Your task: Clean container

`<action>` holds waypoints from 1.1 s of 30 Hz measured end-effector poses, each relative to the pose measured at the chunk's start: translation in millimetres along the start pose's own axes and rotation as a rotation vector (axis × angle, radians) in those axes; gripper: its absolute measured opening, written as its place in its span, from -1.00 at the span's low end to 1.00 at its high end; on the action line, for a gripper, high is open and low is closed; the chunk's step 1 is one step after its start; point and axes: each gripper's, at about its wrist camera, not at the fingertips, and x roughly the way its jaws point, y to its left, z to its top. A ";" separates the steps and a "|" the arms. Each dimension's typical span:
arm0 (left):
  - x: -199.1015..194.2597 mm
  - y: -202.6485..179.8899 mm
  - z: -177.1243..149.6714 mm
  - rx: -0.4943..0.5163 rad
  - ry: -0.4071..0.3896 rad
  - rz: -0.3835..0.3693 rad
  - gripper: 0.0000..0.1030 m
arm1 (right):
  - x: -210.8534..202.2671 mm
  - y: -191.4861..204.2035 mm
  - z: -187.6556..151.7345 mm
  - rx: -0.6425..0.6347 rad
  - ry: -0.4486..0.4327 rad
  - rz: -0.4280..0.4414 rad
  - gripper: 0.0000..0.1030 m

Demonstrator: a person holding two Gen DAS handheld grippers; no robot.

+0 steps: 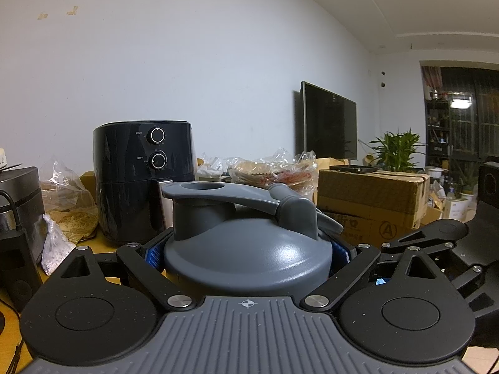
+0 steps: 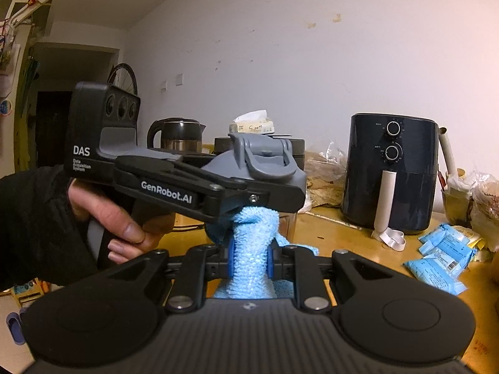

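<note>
Left wrist view: left gripper (image 1: 248, 257), fingers clamped on grey container (image 1: 246, 258), air fryer (image 1: 143, 180) behind. Right wrist view: right gripper (image 2: 249, 263), fingers pinching blue cloth (image 2: 251, 255) beneath container (image 2: 262, 171), above table (image 2: 343, 233).

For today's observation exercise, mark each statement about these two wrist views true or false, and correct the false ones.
1. The right tool pinches a light blue cloth. True.
2. The left tool is empty. False: its pads close on the grey lid of a container.
3. The air fryer is white. False: it is black, with two round dials and a pale handle.
4. Blue packets lie on the wooden table in front of the air fryer, towards the right of the right wrist view. True.
5. The lid's flip cap is off and lies on the table. False: it is still hinged to the lid.
</note>
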 end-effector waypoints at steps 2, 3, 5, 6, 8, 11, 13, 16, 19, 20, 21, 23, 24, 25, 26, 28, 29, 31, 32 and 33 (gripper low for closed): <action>0.1 -0.5 -0.2 0.002 0.000 0.002 0.85 | -0.1 0.2 0.7 -0.003 0.004 0.000 -0.71; 0.2 -0.4 -0.2 0.003 0.000 0.002 0.85 | -0.2 0.6 1.0 -0.005 0.005 0.000 -0.71; -0.3 0.0 -1.8 0.003 -0.001 0.002 0.85 | 0.0 0.8 1.5 -0.008 0.008 -0.002 -0.71; -0.4 0.0 -2.0 0.003 -0.001 0.002 0.85 | 0.1 0.9 1.7 -0.009 0.010 -0.003 -0.71; -0.7 0.2 -2.4 0.003 -0.001 0.002 0.85 | 0.0 1.6 2.1 -0.010 0.015 -0.002 -0.71; -0.5 0.3 -2.2 0.003 0.000 0.001 0.85 | -0.3 3.2 2.3 -0.018 0.020 -0.005 -0.71; -0.4 0.6 -2.0 0.002 0.002 0.001 0.85 | -0.3 3.7 1.9 -0.019 0.024 -0.004 -0.72; -0.6 0.9 -1.3 0.002 0.003 0.001 0.85 | 0.0 3.2 0.9 -0.018 0.028 -0.003 -0.74; -0.7 0.7 -0.7 0.001 0.002 0.002 0.85 | 1.2 2.5 -0.3 -0.018 0.037 -0.001 -0.75; -0.7 0.7 -0.5 0.001 0.002 0.002 0.85 | 1.7 2.5 -0.9 -0.018 0.042 -0.001 -0.75; -0.9 0.7 -0.4 0.001 0.002 0.002 0.85 | 2.3 2.4 -1.5 -0.019 0.046 0.000 -0.75; -1.0 0.5 -0.2 0.001 0.002 0.002 0.85 | 3.8 1.5 -3.1 -0.015 0.057 0.001 -0.75; -1.0 0.4 -0.6 0.001 0.002 0.002 0.85 | 4.4 1.3 -4.0 -0.015 0.062 0.002 -0.75; -1.0 0.2 -0.6 0.001 0.002 0.002 0.85 | 5.1 1.2 -4.9 -0.015 0.067 0.002 -0.75; -1.0 0.0 -0.6 0.001 0.002 0.002 0.85 | 5.9 1.1 -5.7 -0.014 0.073 0.003 -0.75; -0.9 -0.3 -0.4 0.001 0.003 0.003 0.85 | 7.4 0.9 -7.6 -0.015 0.084 0.003 -0.75; -0.9 -0.5 -0.3 0.000 0.003 0.003 0.85 | 8.0 0.8 -8.6 -0.015 0.089 0.003 -0.75; -0.6 -0.4 0.0 0.000 0.003 0.003 0.85 | 9.7 0.1 -10.7 -0.014 0.098 0.005 -0.75; -0.6 -0.5 0.0 0.000 0.004 0.003 0.85 | 10.5 -0.2 -11.7 -0.013 0.103 0.005 -0.76; -0.6 -0.6 0.1 0.000 0.004 0.003 0.85 | 11.4 -0.6 -12.7 -0.012 0.110 0.006 -0.76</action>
